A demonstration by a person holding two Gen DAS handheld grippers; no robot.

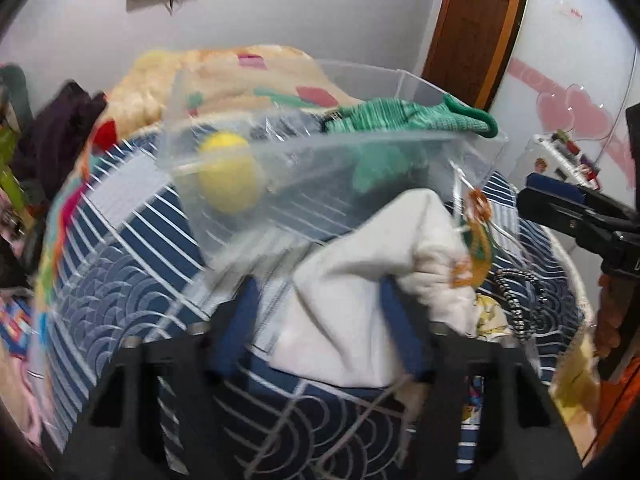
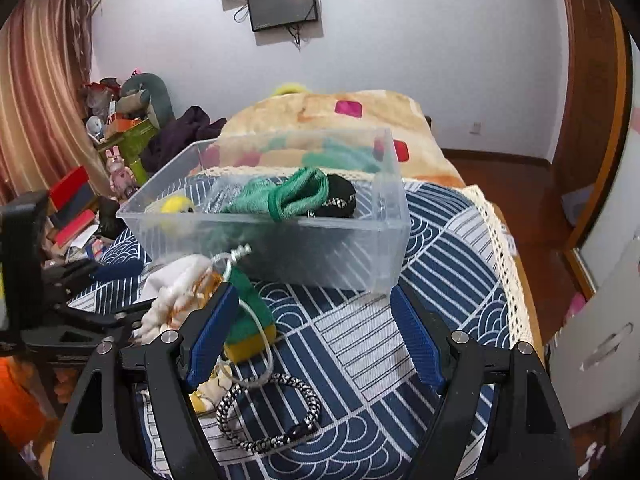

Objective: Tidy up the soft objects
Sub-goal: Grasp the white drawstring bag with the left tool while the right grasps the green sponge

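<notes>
A clear plastic bin (image 2: 352, 248) stands on the blue patterned bed cover (image 2: 440, 248). In it lie a green knit cloth (image 2: 296, 196), a yellow ball (image 2: 176, 204) and a black item (image 2: 340, 200). My left gripper (image 1: 320, 312) is shut on a white cloth (image 1: 360, 280) and holds it in front of the bin (image 1: 224, 216); the cloth also shows in the right wrist view (image 2: 172, 284). My right gripper (image 2: 312, 328) is open and empty, over the cover. A green and yellow soft toy (image 2: 252, 320) and a braided black-and-white cord (image 2: 272, 412) lie by its left finger.
A peach blanket (image 2: 360, 116) is piled behind the bin. Clutter and plush toys (image 2: 132, 108) stand at the left by the curtain. The bed's lace edge (image 2: 508, 280) drops to a wooden floor at the right. A white box (image 2: 600, 344) stands there.
</notes>
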